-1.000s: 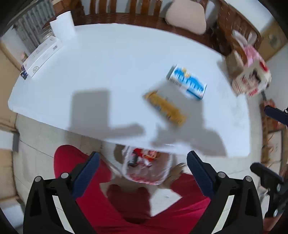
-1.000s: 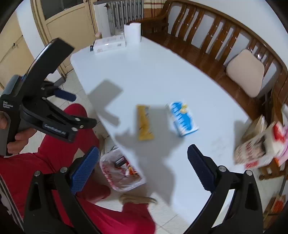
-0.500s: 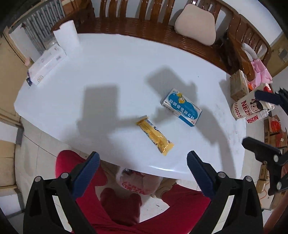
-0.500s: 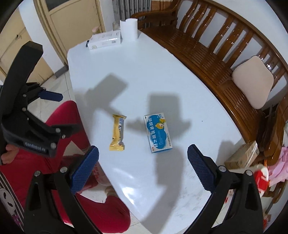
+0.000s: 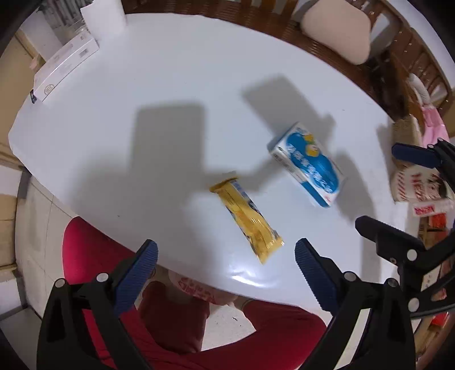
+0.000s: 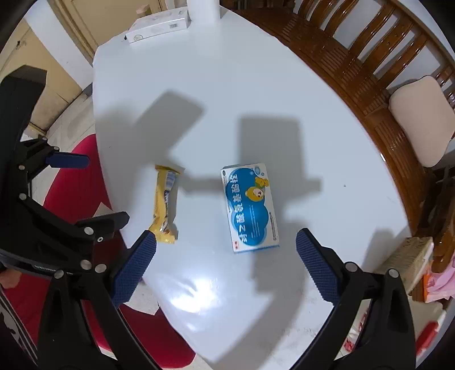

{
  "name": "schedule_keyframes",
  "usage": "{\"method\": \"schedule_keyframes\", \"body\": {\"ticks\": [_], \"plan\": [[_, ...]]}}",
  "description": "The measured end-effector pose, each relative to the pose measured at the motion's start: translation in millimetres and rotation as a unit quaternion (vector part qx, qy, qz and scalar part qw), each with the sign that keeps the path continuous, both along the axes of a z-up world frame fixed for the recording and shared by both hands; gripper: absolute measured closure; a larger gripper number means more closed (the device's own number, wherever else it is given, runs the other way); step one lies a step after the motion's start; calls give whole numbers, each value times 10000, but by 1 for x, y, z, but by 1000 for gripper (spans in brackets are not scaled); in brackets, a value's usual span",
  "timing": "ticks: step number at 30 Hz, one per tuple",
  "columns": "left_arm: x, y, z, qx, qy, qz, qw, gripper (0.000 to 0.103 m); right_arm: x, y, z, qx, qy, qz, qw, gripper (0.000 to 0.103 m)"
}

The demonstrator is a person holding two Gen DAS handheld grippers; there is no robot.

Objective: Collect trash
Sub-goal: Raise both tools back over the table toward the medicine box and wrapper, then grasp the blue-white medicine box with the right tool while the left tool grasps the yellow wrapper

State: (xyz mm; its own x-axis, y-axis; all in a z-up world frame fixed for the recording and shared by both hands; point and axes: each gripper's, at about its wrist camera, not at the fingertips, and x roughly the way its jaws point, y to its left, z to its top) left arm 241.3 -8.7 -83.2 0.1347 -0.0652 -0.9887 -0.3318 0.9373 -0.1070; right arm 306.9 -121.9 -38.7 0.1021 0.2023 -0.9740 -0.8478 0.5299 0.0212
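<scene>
A yellow snack wrapper [image 5: 246,217] lies flat on the white table [image 5: 159,94] near its front edge; it also shows in the right wrist view [image 6: 165,203]. A blue and white box [image 5: 308,168] lies to its right, also in the right wrist view [image 6: 250,207]. My left gripper [image 5: 224,277] is open and empty, above the table's front edge, just short of the wrapper. My right gripper [image 6: 226,266] is open and empty, above the table, just short of the box. A trash bag [image 5: 196,289] peeks out below the table edge.
A long white box [image 5: 64,69] and a paper roll [image 5: 103,15] stand at the table's far left. A wooden bench [image 6: 378,94] with a beige cushion [image 6: 423,119] lines the far side. Printed bags [image 5: 421,187] and cartons sit at the right. Red-clothed legs [image 5: 93,256] are below.
Both grippers have moved forward and lower over the table. The wrapper and box now look closer and larger. The trash bag has slid mostly out of sight under the table edge.
</scene>
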Motion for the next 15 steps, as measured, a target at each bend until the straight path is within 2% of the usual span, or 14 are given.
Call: {"method": "schedule_keyframes", "body": {"ticks": [3, 10, 15], "plan": [[5, 7, -16, -258, 115, 210, 9994, 8, 11, 1, -13, 50, 85, -115, 9999, 7], [13, 16, -45, -137, 164, 711, 9972, 9, 20, 8, -48, -98, 263, 76, 9996, 7], [16, 21, -64, -430, 292, 884, 9947, 9, 30, 8, -70, -302, 274, 123, 9991, 7]]}}
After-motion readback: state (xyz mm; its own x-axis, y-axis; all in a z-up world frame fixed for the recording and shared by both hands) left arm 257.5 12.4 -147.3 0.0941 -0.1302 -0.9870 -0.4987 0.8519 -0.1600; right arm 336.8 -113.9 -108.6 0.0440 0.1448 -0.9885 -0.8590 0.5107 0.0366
